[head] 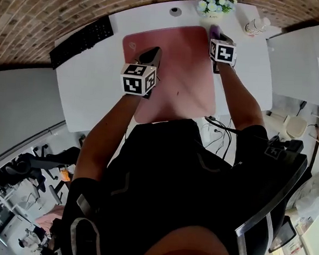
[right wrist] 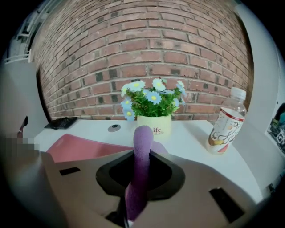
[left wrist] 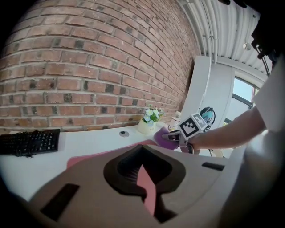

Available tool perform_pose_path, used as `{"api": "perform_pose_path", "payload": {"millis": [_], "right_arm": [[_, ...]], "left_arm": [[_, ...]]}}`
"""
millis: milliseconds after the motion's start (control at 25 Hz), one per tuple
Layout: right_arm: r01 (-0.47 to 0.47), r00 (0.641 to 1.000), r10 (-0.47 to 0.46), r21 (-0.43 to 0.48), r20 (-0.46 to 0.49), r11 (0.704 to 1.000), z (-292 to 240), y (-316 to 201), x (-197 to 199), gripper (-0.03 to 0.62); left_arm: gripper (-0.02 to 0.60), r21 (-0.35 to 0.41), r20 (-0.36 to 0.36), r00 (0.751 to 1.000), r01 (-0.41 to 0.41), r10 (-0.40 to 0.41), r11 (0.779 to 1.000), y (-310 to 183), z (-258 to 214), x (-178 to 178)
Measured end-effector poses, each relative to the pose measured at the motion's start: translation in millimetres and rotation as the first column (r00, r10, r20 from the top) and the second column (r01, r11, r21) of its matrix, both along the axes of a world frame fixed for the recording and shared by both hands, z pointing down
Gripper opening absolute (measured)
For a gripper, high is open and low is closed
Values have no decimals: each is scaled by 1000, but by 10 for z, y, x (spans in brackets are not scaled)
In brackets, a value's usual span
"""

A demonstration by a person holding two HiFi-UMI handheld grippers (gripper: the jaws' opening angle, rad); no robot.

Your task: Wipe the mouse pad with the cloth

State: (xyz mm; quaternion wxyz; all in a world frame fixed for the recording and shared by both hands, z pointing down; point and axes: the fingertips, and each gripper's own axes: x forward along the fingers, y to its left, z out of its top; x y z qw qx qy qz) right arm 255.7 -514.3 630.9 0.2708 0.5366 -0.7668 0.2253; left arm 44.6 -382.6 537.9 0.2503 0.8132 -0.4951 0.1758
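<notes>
A pink mouse pad (head: 178, 79) lies across the middle of the white table (head: 91, 93). My left gripper (head: 151, 56) rests low over the pad's left part; its jaws are shut, with only a thin slit through which pink shows, and they hold nothing. My right gripper (head: 218, 37) is at the pad's far right corner, shut on a purple cloth (head: 214, 30). In the right gripper view the cloth (right wrist: 141, 156) stands up between the jaws, and the pad (right wrist: 84, 149) stretches to the left. The left gripper view shows the right gripper (left wrist: 176, 138) and cloth (left wrist: 161, 137) across the pad (left wrist: 89, 156).
A black keyboard (head: 81, 41) lies at the table's far left. A pot of flowers (head: 214, 5) and a bottle (head: 255, 26) stand at the back right, close behind the cloth. A round cable grommet (head: 176, 11) is at the back. Cables (head: 220, 128) hang at the near edge.
</notes>
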Motion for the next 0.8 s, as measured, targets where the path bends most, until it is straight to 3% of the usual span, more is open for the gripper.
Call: {"api": "perform_pose_path", "payload": {"millis": [320,800], "right_arm": [[75,997,-75,-39,19,996,146,88,-655,60],[158,987,-155,-61,43,986,204,291,-1502,60]], "left_arm": [[5,-46,5,996,90,-90,995,218,166,-637],[5,-64,-4,984,177,-178,982,553,239,-1279]]}}
